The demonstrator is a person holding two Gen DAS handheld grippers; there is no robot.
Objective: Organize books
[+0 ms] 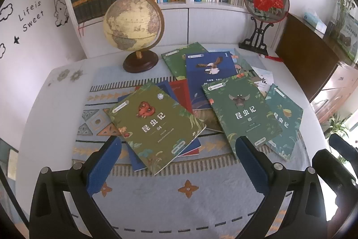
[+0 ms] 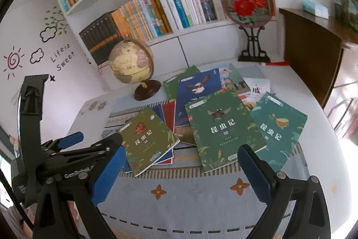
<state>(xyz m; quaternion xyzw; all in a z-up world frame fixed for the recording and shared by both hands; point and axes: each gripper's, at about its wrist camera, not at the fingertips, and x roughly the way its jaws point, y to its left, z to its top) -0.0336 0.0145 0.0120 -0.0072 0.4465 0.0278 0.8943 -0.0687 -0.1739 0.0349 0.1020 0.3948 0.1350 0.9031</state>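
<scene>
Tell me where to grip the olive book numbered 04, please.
Grip the olive book at its near right corner, coming from the front: that corner overhangs the books beneath, so a tool finger could likely slide under it.

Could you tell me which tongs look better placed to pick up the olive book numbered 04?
Left, probably: the olive book lies just ahead between the open left tongs, while it sits off to the left of the open right tongs.

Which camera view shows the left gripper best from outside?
The right wrist view: the left gripper appears from the side, body and both blue pads visible, jaws open. The left wrist view shows only its own two fingers from behind, framing the olive book.
</scene>
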